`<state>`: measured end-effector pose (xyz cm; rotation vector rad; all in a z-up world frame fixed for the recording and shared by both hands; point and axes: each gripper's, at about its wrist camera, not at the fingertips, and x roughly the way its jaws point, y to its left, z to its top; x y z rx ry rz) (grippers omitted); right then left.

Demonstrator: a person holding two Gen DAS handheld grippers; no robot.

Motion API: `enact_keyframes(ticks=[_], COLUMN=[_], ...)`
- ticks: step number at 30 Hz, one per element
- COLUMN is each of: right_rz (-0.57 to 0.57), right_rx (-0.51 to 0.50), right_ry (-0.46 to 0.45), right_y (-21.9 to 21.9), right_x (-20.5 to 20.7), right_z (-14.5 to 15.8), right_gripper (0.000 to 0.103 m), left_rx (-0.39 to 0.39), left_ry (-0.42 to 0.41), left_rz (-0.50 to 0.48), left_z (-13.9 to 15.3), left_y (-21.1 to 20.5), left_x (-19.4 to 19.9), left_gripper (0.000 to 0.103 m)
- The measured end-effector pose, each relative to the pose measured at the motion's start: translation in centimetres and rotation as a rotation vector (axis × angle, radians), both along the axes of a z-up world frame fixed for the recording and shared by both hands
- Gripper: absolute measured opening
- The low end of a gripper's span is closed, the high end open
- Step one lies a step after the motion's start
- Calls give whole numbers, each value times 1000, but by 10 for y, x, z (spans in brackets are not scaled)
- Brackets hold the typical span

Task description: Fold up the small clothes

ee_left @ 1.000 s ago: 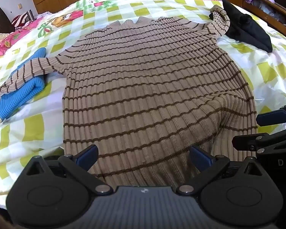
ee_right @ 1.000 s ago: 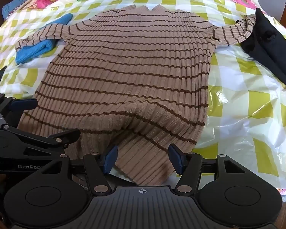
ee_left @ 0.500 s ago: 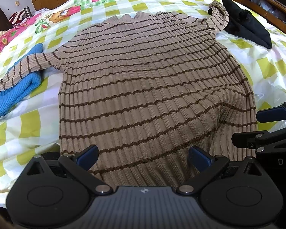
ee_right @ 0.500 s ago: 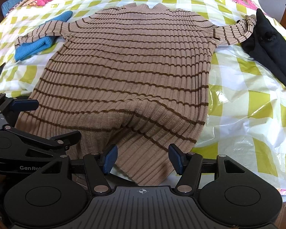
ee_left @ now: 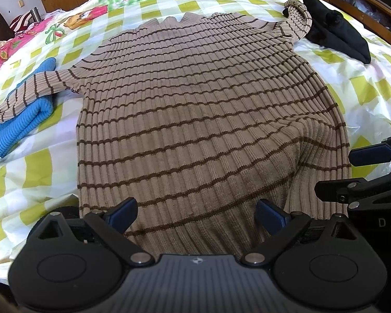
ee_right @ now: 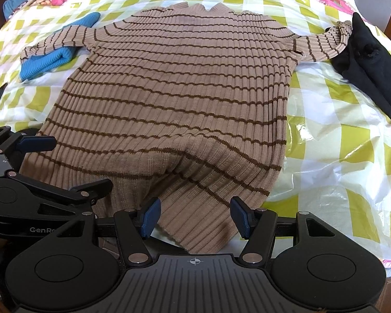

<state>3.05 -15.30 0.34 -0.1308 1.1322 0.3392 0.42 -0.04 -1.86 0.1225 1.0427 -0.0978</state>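
Nearest me, both grippers sit at the sweater's hem with jaws released and spread. The left gripper [ee_left: 196, 215] straddles the hem's middle; the right gripper [ee_right: 194, 217] straddles the hem's right corner. On the left gripper's body, seen from the right wrist, I read "GenRo", cut off; on the right gripper's body, seen from the left wrist, "DA". The tan striped sweater [ee_left: 195, 109] lies flat on the bed [ee_left: 36, 167], hem toward me, a raised fold near its right side. Its left sleeve drapes over a folded blue garment [ee_left: 18, 122]; its right sleeve rests against a black garment [ee_right: 372, 65]. Compared with a second ago, the sweater lies marginally flatter, and both grippers are unchanged.
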Motion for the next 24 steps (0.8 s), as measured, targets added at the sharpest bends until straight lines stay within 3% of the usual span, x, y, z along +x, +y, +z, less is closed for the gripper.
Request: enact_keyframes(ticks=[24], right_rz=[23], right_rx=[-9], right_ry=[18], right_y=[4], right_x=[0], right_z=[-3], right_gripper=[60], left_rx=[5], left_ry=[35], left_rz=[12], left_z=[-5], left_y=[0], left_x=[1], left_gripper=[103])
